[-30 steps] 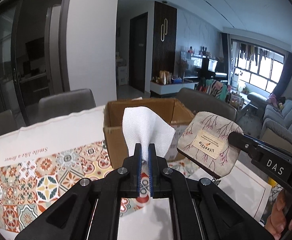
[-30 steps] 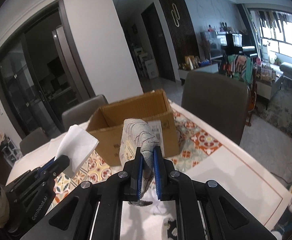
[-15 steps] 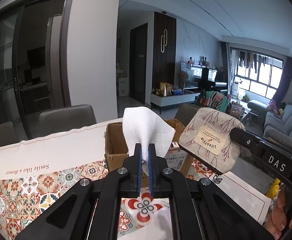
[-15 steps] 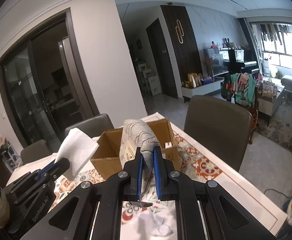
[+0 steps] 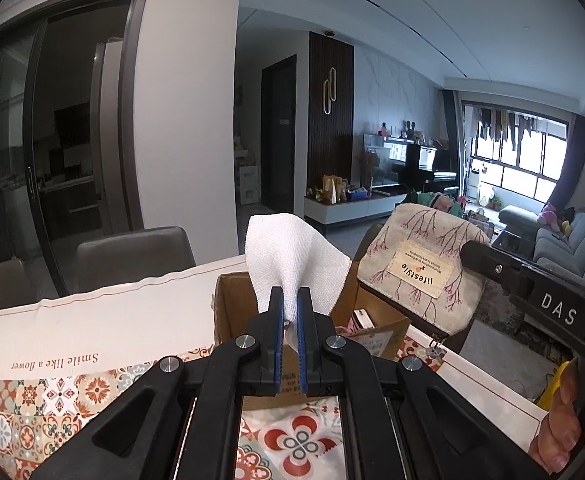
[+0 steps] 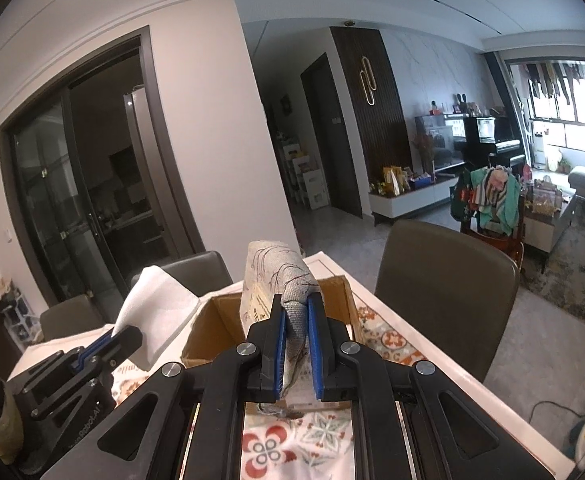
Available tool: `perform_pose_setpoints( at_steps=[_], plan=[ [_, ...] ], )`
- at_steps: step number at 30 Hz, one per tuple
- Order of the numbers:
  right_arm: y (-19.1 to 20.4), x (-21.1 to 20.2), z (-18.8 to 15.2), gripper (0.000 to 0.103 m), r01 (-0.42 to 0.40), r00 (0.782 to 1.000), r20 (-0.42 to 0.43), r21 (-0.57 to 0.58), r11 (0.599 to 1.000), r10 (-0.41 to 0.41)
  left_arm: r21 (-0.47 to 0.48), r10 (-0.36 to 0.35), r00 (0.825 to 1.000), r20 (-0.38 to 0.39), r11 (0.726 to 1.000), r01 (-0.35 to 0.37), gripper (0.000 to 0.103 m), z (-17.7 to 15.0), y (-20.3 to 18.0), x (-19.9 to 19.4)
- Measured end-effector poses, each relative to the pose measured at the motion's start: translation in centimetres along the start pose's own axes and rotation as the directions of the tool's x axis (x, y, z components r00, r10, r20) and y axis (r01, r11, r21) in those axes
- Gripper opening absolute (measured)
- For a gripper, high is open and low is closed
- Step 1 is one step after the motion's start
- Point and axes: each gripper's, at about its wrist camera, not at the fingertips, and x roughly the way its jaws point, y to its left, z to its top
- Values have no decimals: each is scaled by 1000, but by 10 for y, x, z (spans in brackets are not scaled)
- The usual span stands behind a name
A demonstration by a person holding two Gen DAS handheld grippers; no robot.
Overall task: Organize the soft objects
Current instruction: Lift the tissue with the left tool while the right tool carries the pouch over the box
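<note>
A tabletop (image 5: pixel 92 320) under a tile-patterned cloth fills the foreground. Two hand-held grippers hang above it, both clamped. The left hand-held gripper (image 5: pixel 289 312) pinches one white woven cloth (image 5: pixel 292 256), standing upright and fanning upward. The right hand-held gripper (image 6: pixel 295 320) grips one beige branch-printed fabric pouch (image 6: pixel 276 276), long axis upright. Just beyond stands one open brown cardboard box (image 6: pixel 216 320), then grey chairs (image 6: pixel 444 276).

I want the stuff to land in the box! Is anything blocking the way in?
Nothing visible does. The cardboard box is open on top, and both the white cloth in the left gripper and the pouch in the right gripper hang near its opening.
</note>
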Motion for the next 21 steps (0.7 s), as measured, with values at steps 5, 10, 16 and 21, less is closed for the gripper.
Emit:
perform_pose_setpoints(
  at_steps=[5, 10, 16, 21],
  plan=[
    [1, 16, 8, 12, -16, 1000, 2, -1, 1000, 16, -3, 0, 1000, 1, 1000, 0, 8, 1, 3, 11],
    [0, 33, 14, 12, -19, 1000, 5, -9, 1000, 19, -13, -3, 1000, -3, 1000, 2, 8, 5, 8, 27],
    [4, 57, 16, 12, -32, 999, -6, -6, 999, 32, -23, -8, 1000, -24, 1000, 7, 8, 9, 15, 54],
    [2, 76, 15, 12, -31, 999, -18, -7, 999, 31, -34, -14, 999, -50, 999, 13, 8, 4, 19, 75]
  ],
)
